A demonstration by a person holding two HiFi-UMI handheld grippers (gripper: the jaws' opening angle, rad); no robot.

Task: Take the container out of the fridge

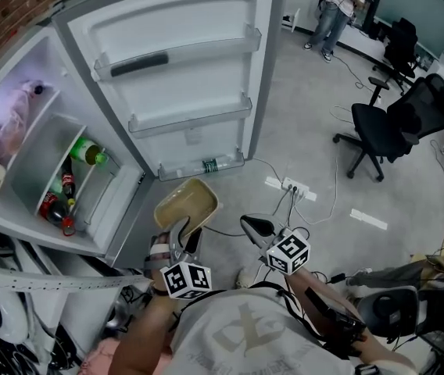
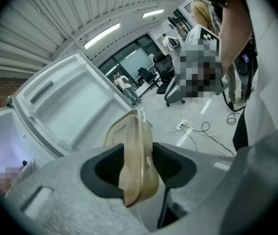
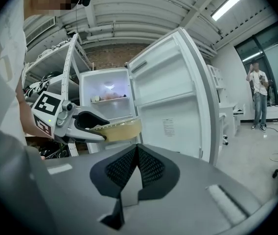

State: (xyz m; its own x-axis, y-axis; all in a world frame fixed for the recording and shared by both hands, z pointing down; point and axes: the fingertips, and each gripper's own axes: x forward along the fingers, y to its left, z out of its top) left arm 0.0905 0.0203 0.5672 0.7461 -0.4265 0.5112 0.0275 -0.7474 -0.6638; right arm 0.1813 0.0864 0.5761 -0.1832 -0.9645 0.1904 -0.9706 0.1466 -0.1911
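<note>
A shallow tan see-through container (image 1: 187, 203) hangs outside the fridge, over the floor in front of the open door (image 1: 179, 76). My left gripper (image 1: 183, 229) is shut on its near rim, and in the left gripper view the container (image 2: 131, 136) stands on edge, pressed between the two dark pads. The right gripper view shows that same container (image 3: 122, 129) held level by the left gripper (image 3: 80, 124). Beside it to the right, my right gripper (image 1: 255, 226) is shut, its pads (image 3: 146, 168) meeting with nothing between them.
The fridge (image 1: 42, 170) stands open at the left with bottles (image 1: 89, 153) and wrapped food on its shelves. A power strip and cables (image 1: 294, 186) lie on the floor. Black office chairs (image 1: 394, 123) stand at the right and a person (image 1: 335, 10) stands far back.
</note>
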